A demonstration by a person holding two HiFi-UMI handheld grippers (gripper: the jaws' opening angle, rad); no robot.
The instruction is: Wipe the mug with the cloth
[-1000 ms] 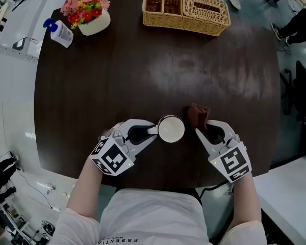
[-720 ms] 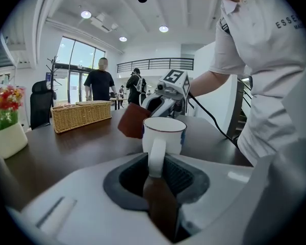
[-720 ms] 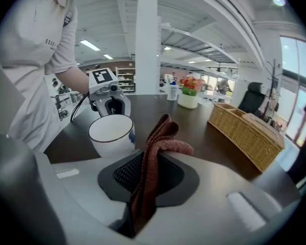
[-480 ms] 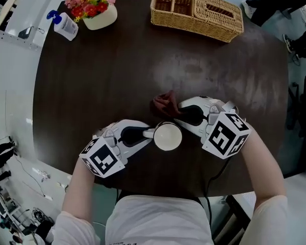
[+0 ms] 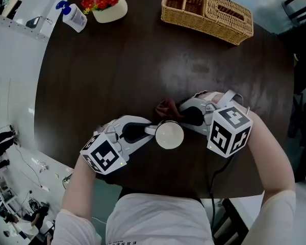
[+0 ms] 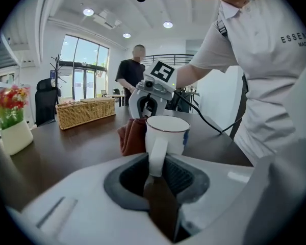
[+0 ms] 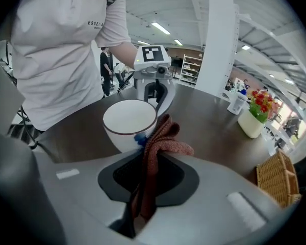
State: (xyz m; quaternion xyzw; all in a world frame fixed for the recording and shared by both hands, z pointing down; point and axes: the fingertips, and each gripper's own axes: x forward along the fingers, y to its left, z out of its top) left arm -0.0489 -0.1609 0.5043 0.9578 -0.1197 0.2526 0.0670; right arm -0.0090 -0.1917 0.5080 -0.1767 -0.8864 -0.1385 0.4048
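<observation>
The dark round table (image 5: 117,70) lies mostly bare across its middle, with a wicker basket (image 5: 208,13), a flower pot (image 5: 108,4) and a bottle (image 5: 74,17) along its far edge. Close to the near edge, the left gripper (image 5: 151,130) has its jaws clamped on the handle of the white mug (image 5: 169,135), which stands upright. The right gripper (image 5: 179,115) pinches the reddish-brown cloth (image 5: 166,108), which touches the mug's far side.
</observation>
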